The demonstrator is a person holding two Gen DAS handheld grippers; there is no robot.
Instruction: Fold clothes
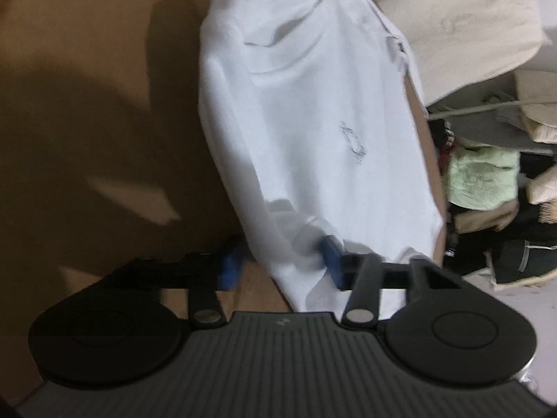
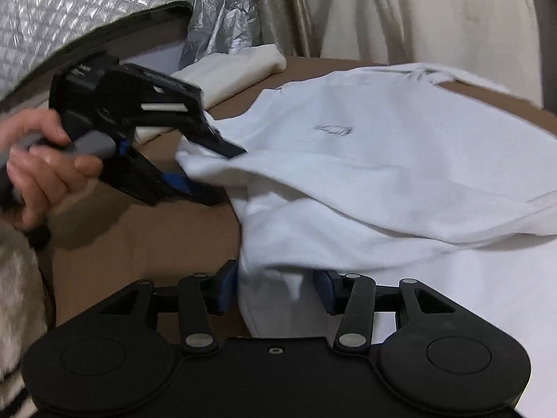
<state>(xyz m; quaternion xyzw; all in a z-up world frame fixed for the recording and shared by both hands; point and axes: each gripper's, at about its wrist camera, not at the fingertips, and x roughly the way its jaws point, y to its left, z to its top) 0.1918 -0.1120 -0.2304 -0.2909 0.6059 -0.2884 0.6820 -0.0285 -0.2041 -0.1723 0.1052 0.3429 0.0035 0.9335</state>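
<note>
White shirt [image 2: 365,181] lay spread on the brown table [image 2: 146,244], cream cloth [image 2: 226,69] beyond it. Left gripper [image 2: 209,170] looked clamped on the shirt's near corner. Right gripper [image 2: 275,289] straddled the hem, jaws apart. Best closed squarely on the hem, then lifted level with the left.

A domestic room, probably a bedroom or laundry corner. A brown table [image 1: 87,104] serves as the work surface; beyond its far edge hang cream curtains [image 2: 417,10], to its right lies a heap of assorted clothing [image 1: 487,181], and a quilted silver cover [image 2: 69,7] lies behind its left corner.
</note>
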